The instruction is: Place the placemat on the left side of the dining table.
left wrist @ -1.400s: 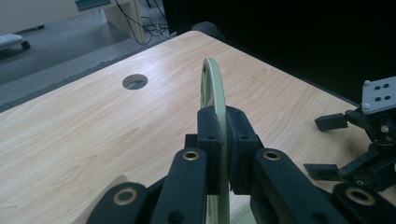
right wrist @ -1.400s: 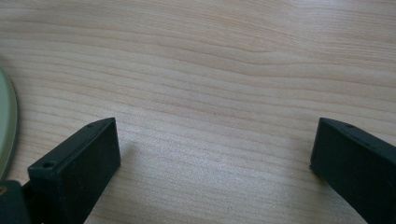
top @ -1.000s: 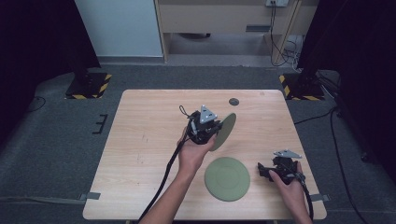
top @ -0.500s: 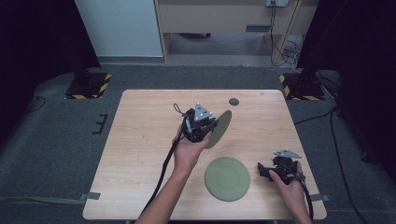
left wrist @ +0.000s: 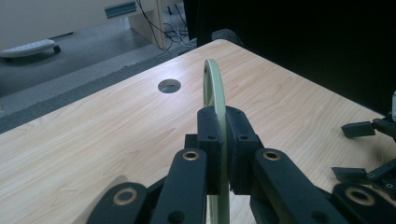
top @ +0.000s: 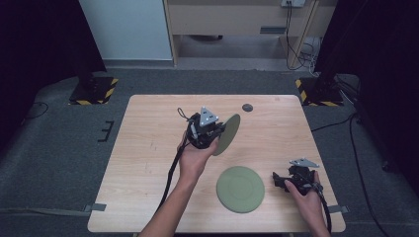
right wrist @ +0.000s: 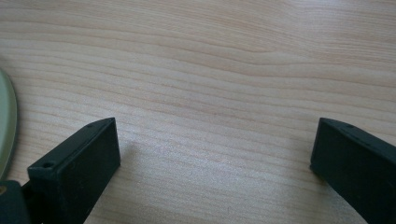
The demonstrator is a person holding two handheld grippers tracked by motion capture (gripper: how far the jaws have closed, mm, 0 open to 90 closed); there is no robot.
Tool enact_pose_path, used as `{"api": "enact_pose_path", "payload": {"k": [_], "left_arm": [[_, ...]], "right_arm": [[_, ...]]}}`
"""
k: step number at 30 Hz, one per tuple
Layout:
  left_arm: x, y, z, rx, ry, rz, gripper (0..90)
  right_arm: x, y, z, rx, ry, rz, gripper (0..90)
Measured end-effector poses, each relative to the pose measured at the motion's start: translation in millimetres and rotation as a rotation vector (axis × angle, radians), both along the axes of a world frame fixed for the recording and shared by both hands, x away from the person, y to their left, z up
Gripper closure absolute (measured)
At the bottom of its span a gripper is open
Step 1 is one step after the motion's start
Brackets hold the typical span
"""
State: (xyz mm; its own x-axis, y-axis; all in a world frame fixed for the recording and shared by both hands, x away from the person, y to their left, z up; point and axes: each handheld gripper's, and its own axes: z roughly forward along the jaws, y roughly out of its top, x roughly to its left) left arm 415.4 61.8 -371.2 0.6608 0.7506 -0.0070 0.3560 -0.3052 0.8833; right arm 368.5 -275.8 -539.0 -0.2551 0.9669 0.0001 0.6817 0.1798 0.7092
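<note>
Pads of the left tool (left wrist: 223,154) clamp the rim of a green plate (top: 227,134), held on edge above the tabletop (top: 148,148). Beside the second green plate (top: 240,189), lying flat, the right tool (right wrist: 215,154) rests with jaws wide apart.

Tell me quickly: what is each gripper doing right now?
Left gripper: closed on the rim of a green plate, held on edge.
Right gripper: open, holding nothing.
</note>
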Motion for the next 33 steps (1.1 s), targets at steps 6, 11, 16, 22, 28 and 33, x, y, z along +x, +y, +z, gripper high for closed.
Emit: {"api": "enact_pose_path", "payload": {"k": [6,11,16,22,28,33], "left_arm": [[0.9,7.8,1.8,0.001,-0.001,0.012,85.9],[1.1,12.6,3.5,0.001,-0.004,0.020,85.9],[2.0,16.1,3.8,0.004,-0.002,0.024,85.9],[3.4,21.9,4.9,0.006,-0.003,0.029,85.9],[4.0,28.1,5.7,0.007,-0.003,0.039,85.8],[4.8,32.8,5.8,0.008,-0.003,0.047,85.9]], "right_arm": [[0.0,0.0,0.0,-0.001,-0.001,0.001,1.7],[-0.1,0.1,0.0,-0.001,-0.001,-0.001,1.7],[-0.1,0.1,0.0,-0.002,0.000,0.000,1.7],[-0.1,0.2,0.0,-0.002,0.000,0.000,1.6],[-0.1,0.2,0.0,-0.001,0.000,-0.001,1.6],[-0.1,0.2,-0.1,-0.002,0.000,-0.001,1.7]]}}
